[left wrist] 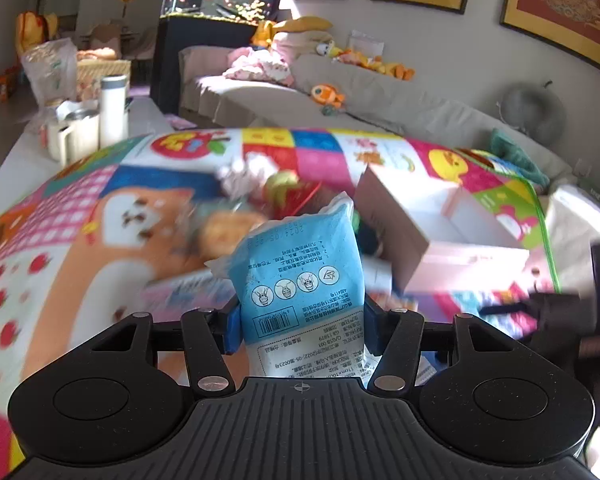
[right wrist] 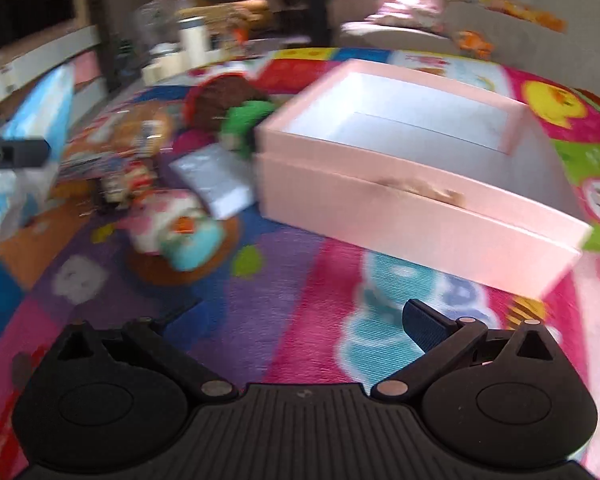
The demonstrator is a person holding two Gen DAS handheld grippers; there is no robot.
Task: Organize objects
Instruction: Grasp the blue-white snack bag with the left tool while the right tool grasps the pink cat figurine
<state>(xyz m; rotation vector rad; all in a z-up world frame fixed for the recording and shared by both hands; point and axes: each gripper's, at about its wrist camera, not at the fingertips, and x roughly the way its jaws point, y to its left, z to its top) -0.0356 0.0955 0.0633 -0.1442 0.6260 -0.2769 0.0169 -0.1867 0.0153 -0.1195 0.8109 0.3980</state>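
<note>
Left tongs [left wrist: 300,320] clamp the blue packet [left wrist: 296,276]; right tongs [right wrist: 300,332] stand wide open, empty. Carry the packet level over the pink box [right wrist: 420,208], then release low inside.

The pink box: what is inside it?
The pink box shows only a white lining; no objects appear inside in the right wrist view. Its near wall hides part of the floor, so something flat there could go unseen.

Blue packet [left wrist: 300,276]: soft plastic, printed text, barcode and insect icons, upright, clamped between blue pads [left wrist: 233,330], raised above mat.
Pink box [right wrist: 416,184]: open, white inside, empty, resting on mat.
Toys and packets [right wrist: 172,216]: loose blurred heap just left of box.
</note>
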